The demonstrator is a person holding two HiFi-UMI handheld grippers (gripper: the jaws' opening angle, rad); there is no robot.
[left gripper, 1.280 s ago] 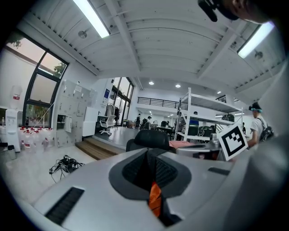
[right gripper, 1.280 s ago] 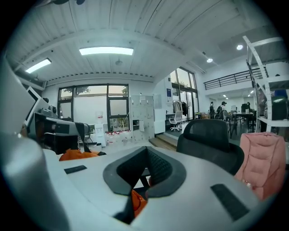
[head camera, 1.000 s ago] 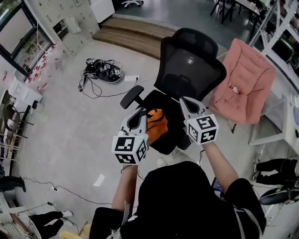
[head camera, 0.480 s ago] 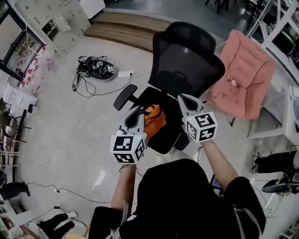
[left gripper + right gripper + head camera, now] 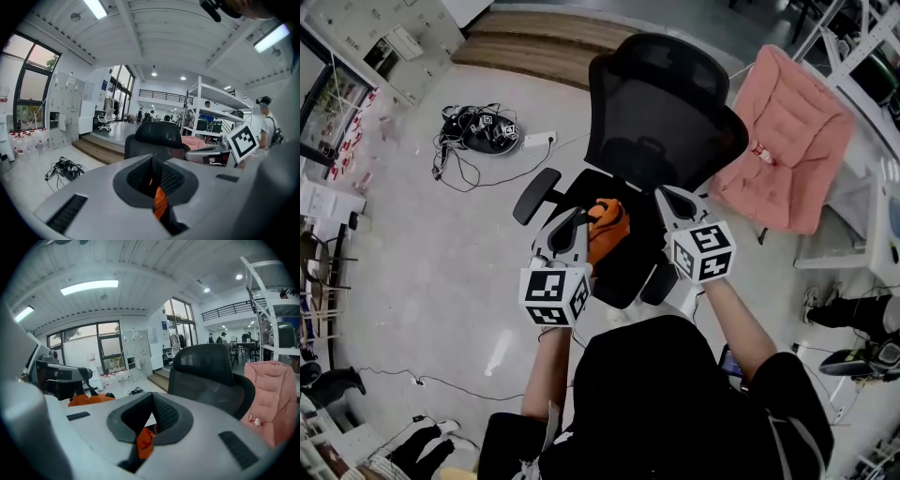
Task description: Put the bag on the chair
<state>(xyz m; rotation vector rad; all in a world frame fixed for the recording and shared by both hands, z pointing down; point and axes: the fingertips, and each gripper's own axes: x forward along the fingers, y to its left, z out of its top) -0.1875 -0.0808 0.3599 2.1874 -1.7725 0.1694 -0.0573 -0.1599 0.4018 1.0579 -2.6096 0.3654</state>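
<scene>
The carry is nearly done. The left gripper (image 5: pixel 570 232) and the right gripper (image 5: pixel 673 202) each clench a fold of the orange bag (image 5: pixel 607 223), which hangs between them over the seat of the black office chair (image 5: pixel 661 112). The next move probably calls for lowering the bag onto the seat and then releasing both grips.

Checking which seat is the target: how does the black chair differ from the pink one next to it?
The black chair has a mesh back, headrest and armrests; the pink chair is quilted padding, no arms visible. The orange bag hangs over the black chair's seat; the pink chair stands apart to the right. Both stand on the grey floor.
</scene>
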